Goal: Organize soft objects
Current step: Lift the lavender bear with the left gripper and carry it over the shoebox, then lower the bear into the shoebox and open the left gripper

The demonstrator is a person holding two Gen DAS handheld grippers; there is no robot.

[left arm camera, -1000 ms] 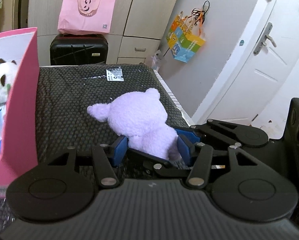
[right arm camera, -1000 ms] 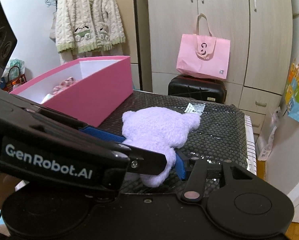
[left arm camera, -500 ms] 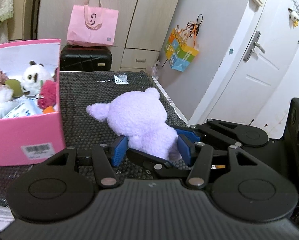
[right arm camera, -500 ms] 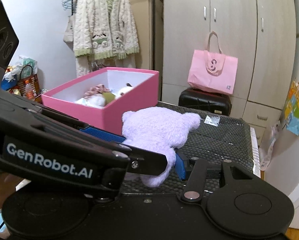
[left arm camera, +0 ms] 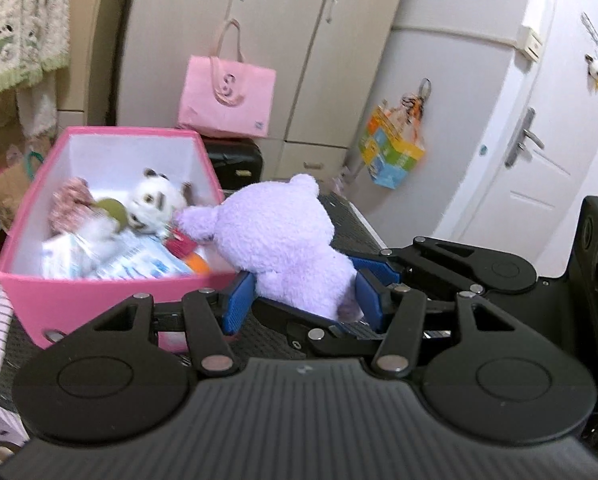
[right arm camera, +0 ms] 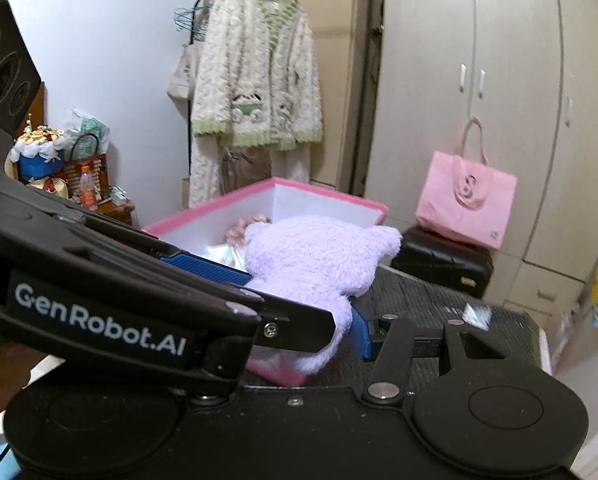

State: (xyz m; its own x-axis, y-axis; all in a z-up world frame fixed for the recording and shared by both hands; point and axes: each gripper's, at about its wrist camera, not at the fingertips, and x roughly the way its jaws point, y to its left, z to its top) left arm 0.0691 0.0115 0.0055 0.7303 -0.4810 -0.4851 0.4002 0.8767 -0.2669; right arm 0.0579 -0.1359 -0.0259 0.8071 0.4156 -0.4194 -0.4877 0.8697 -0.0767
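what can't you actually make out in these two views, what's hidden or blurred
- Purple plush: its face is turned away in both views; its lower end is hidden by the left gripper and right gripper.
- Pink box: the contents are motion-blurred in the left wrist view; in the right wrist view the plush covers most of them.
- Small packet on the dark surface: blurred, label unreadable.

Black mesh surface (left arm camera: 351, 224), pink box (left arm camera: 99, 300)

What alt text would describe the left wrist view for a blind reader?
The left gripper clamps a purple plush bear, with its head at the edge of an open pink box with other soft toys inside. A second gripper also grips the bear.
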